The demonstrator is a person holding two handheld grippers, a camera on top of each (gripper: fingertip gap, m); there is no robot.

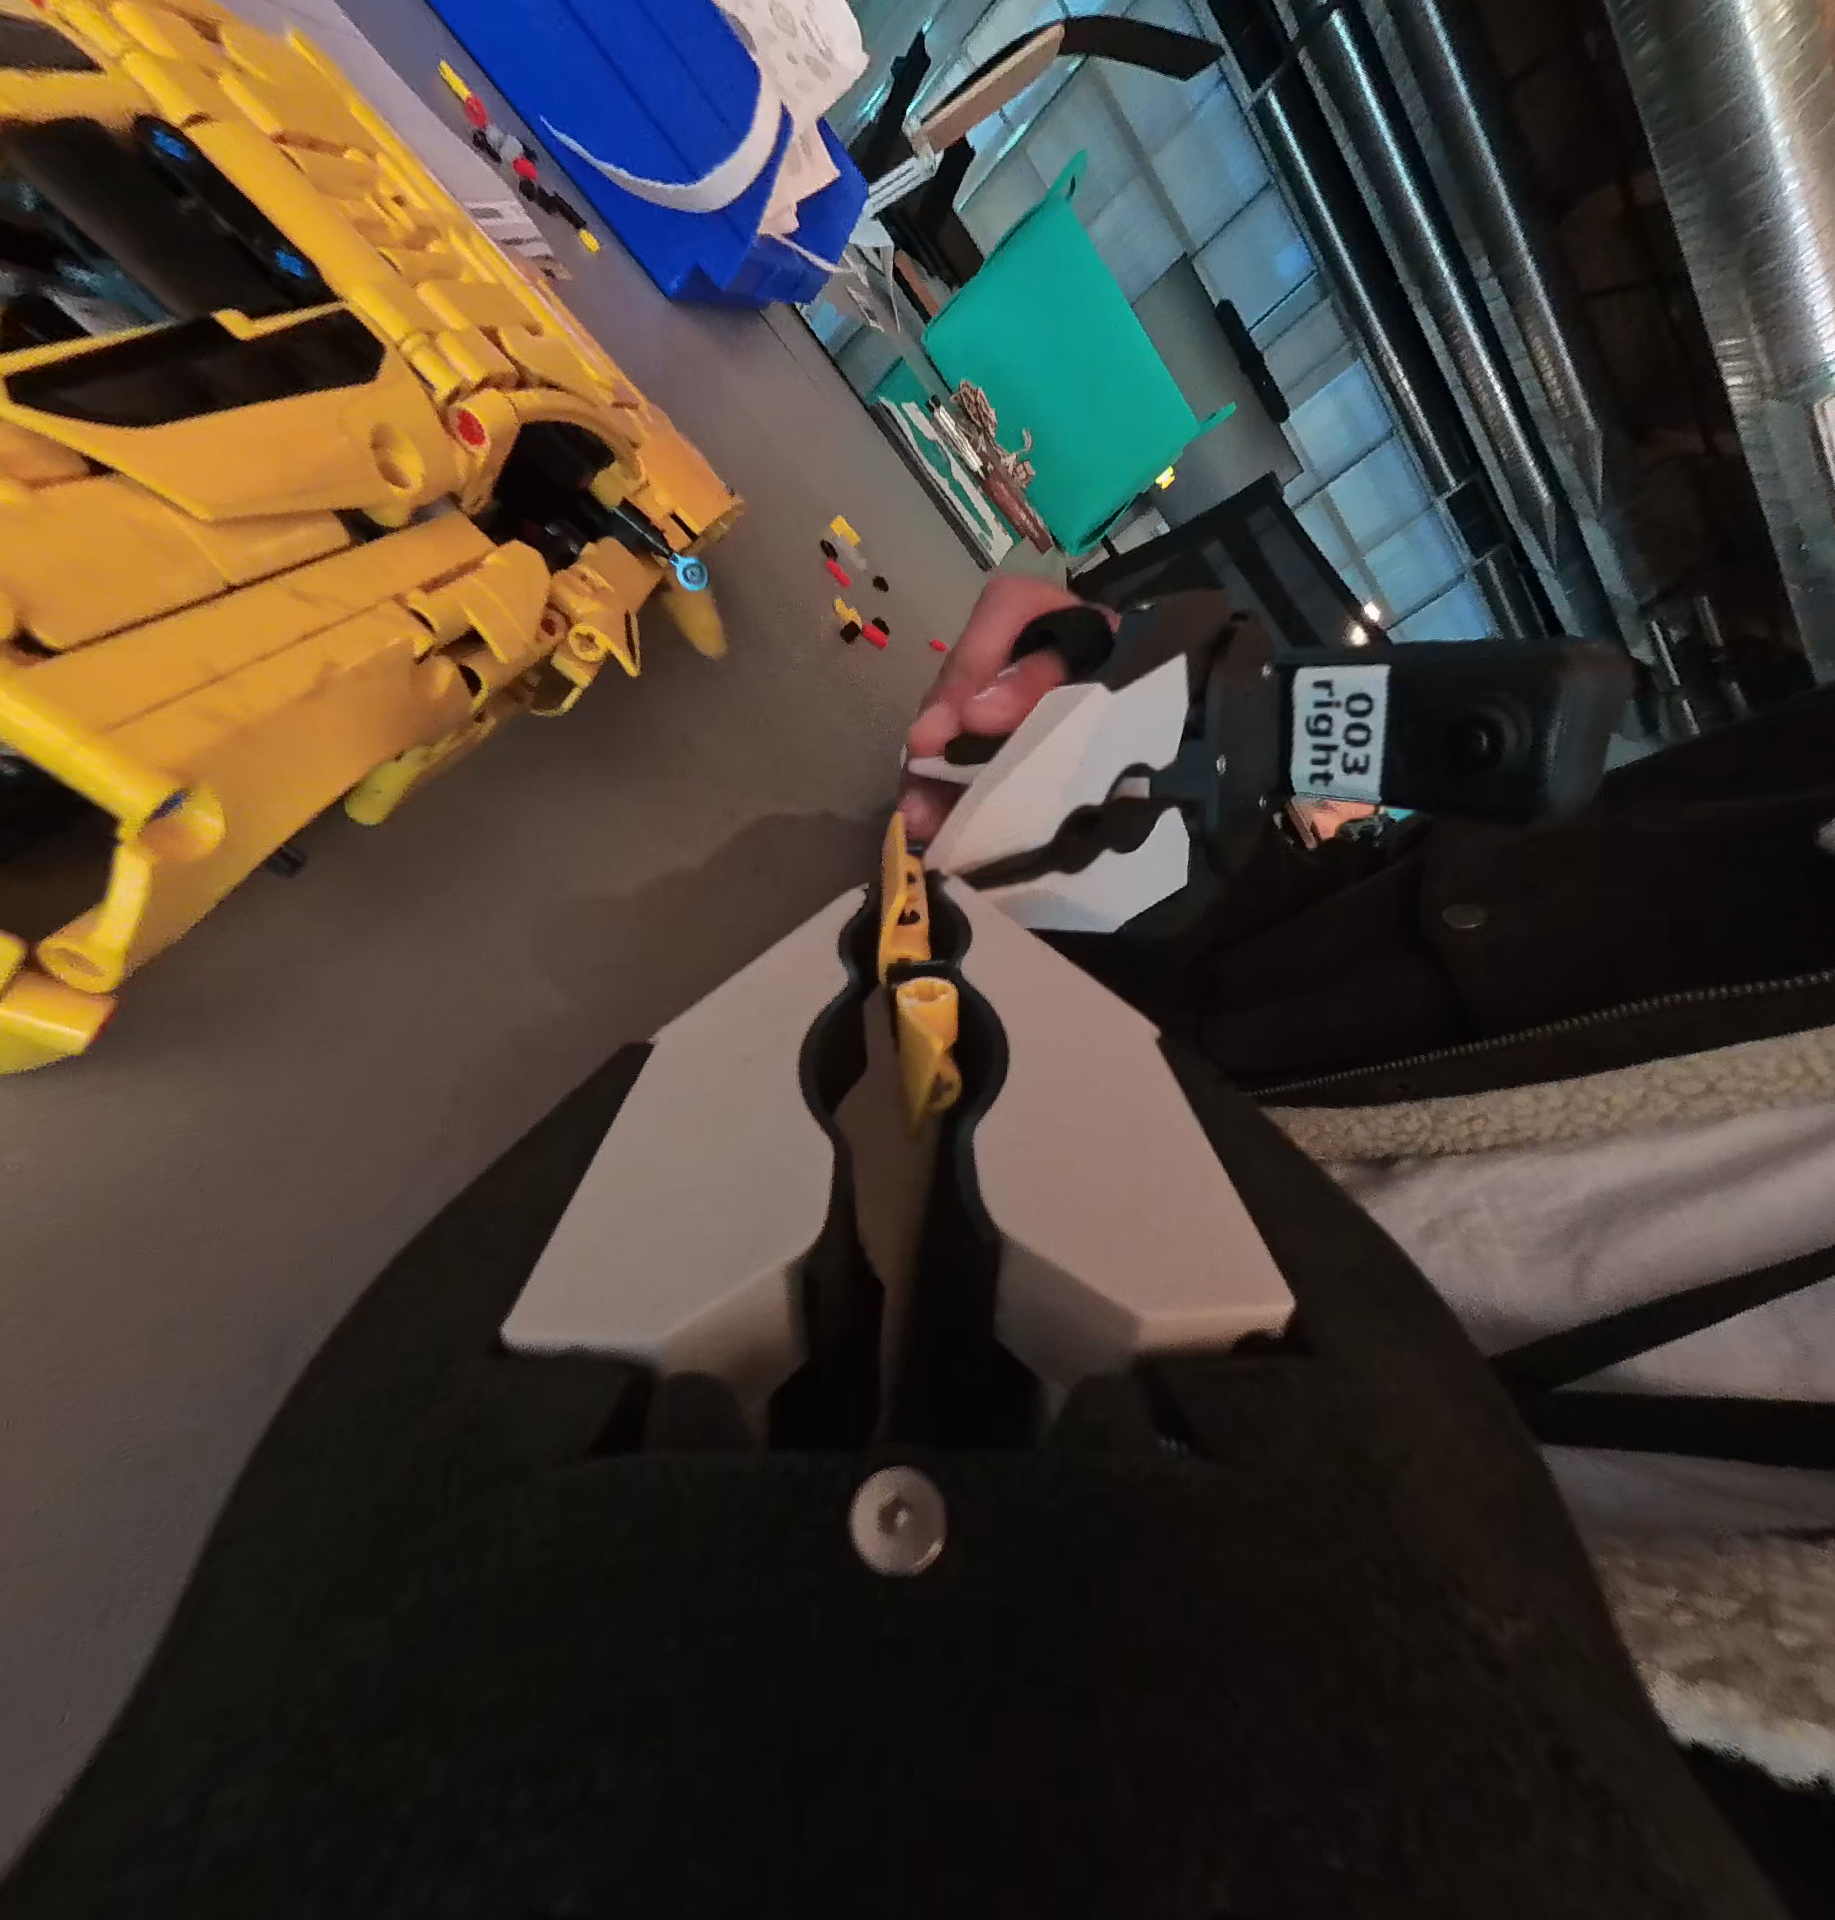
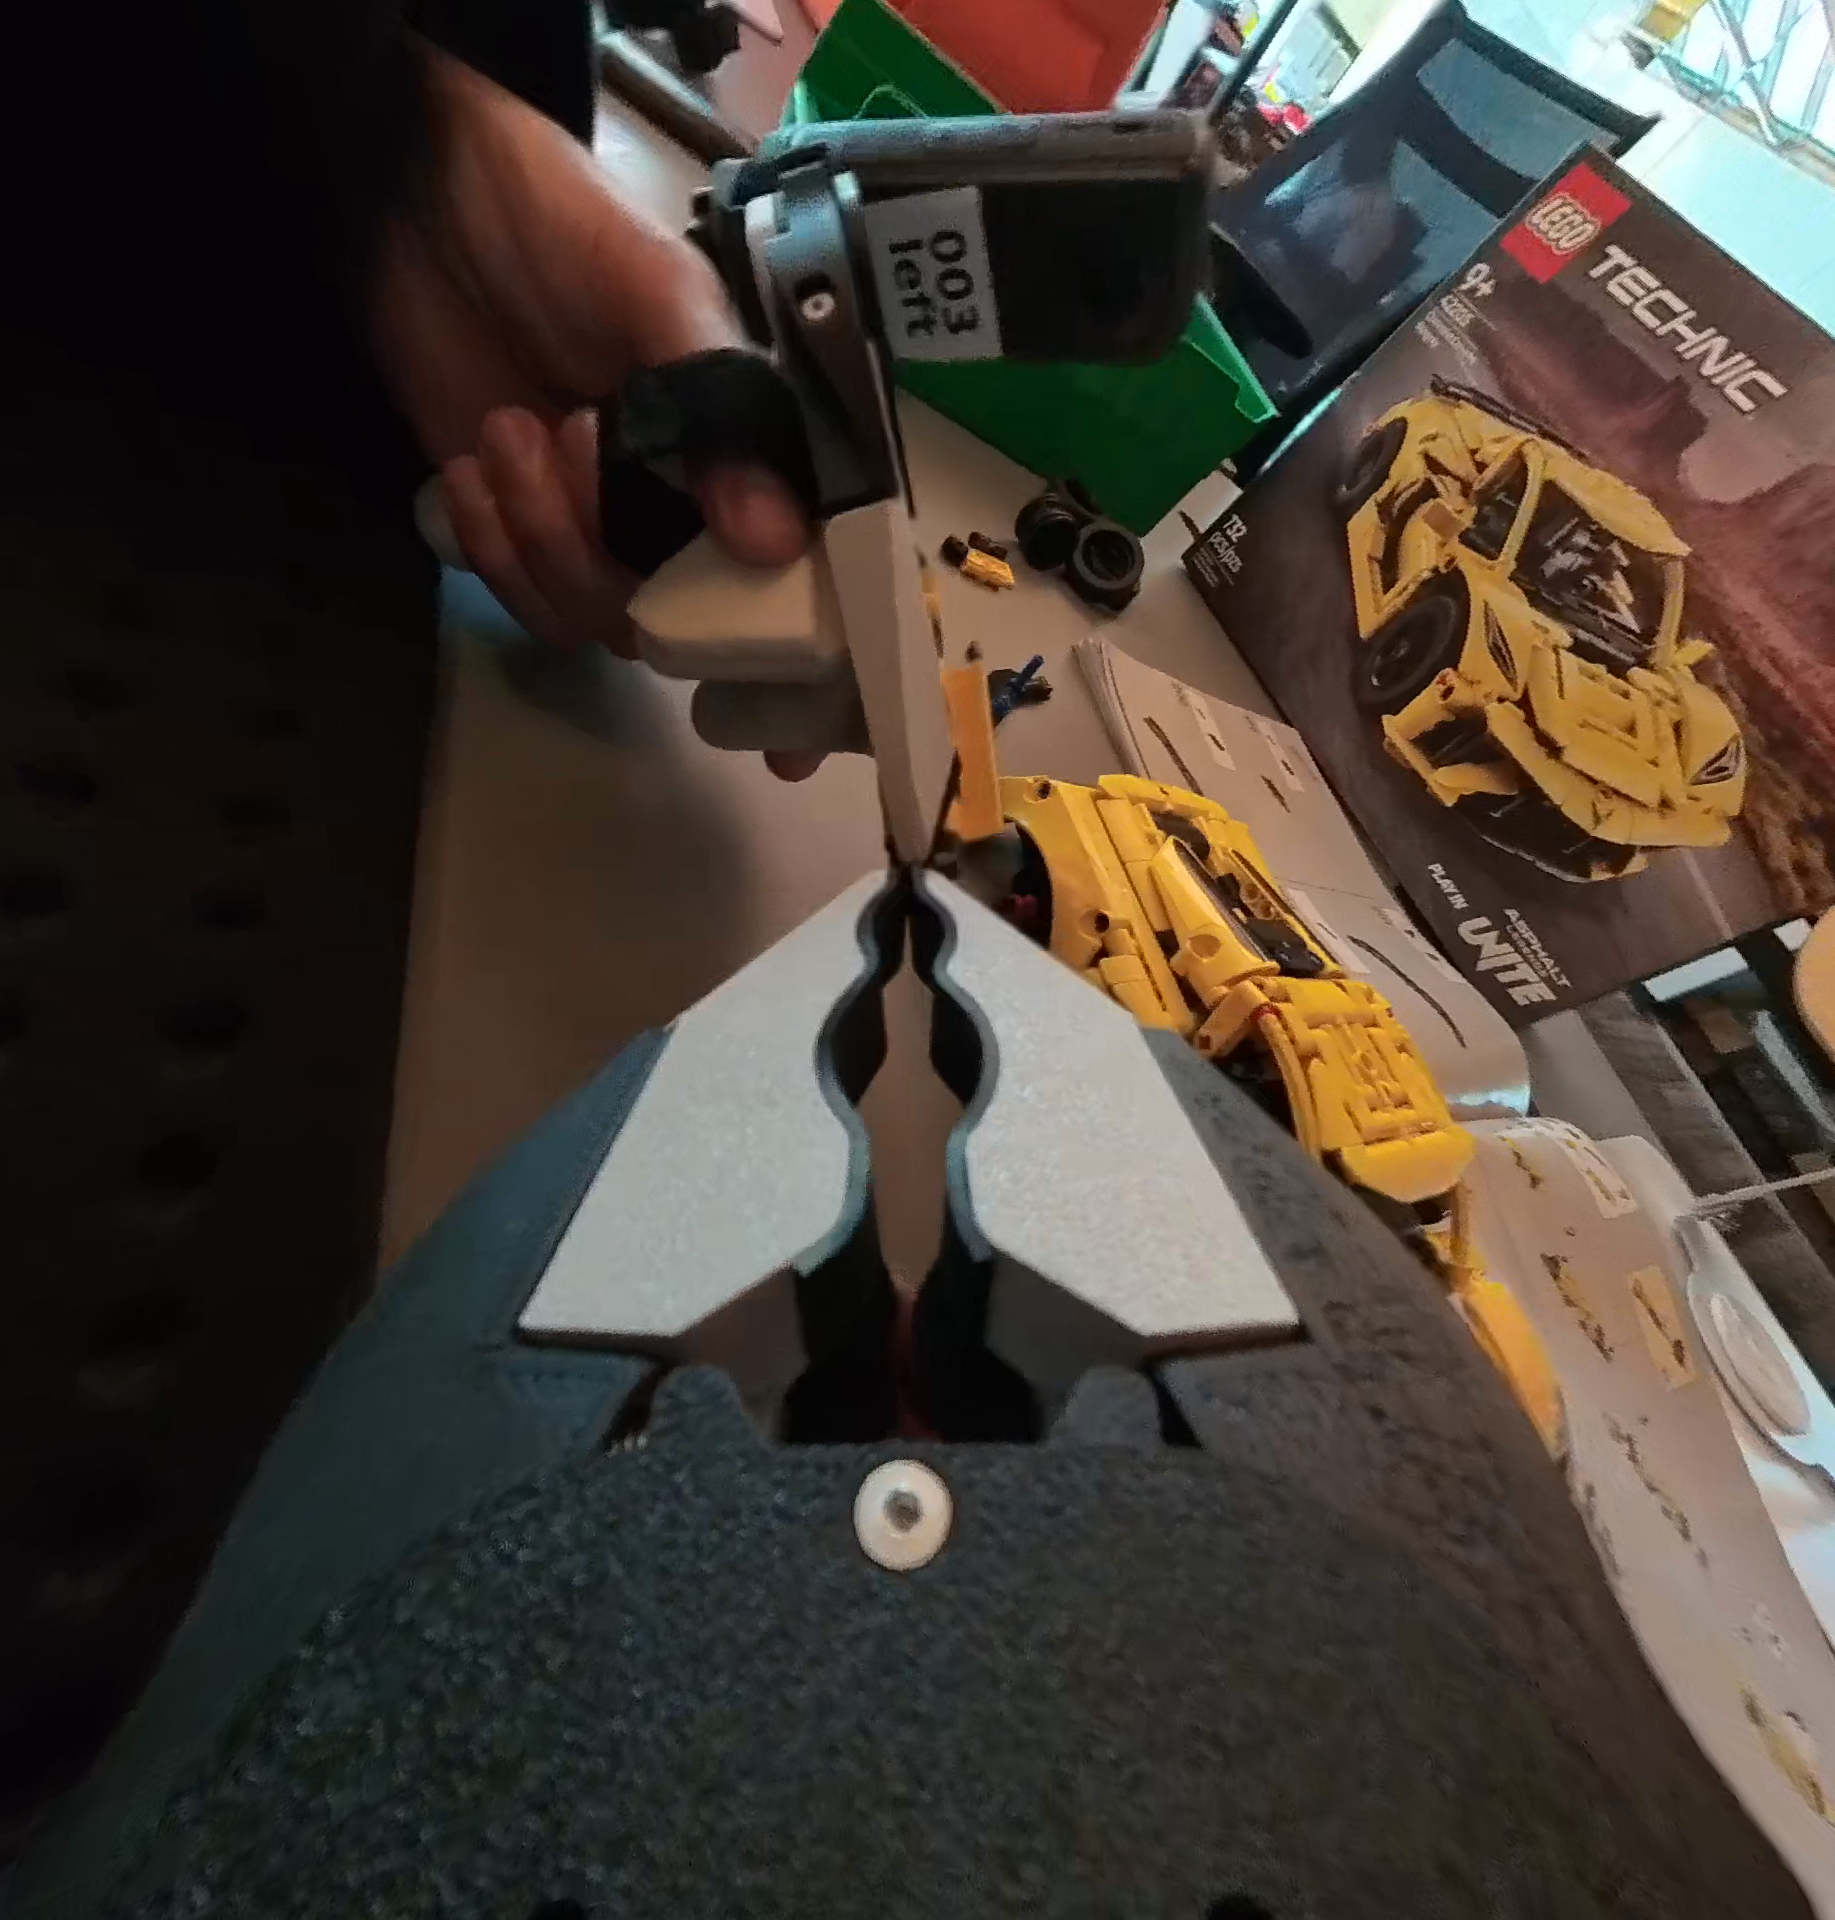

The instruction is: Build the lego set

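Holding a yellow piece [image 1: 911, 971] lengthwise in the closed left tongs [image 1: 905, 914], above the surface [image 1: 580, 790].
Its long axis runs out past the tips; right tongs [image 1: 939, 857] meet that far end, pinched nearly closed, their own load unclear. Car [image 1: 269, 499] lies beyond, left.

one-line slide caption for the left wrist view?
Left gripper clamps a small yellow plastic lego piece as the right gripper meets it, beside the yellow lego car.
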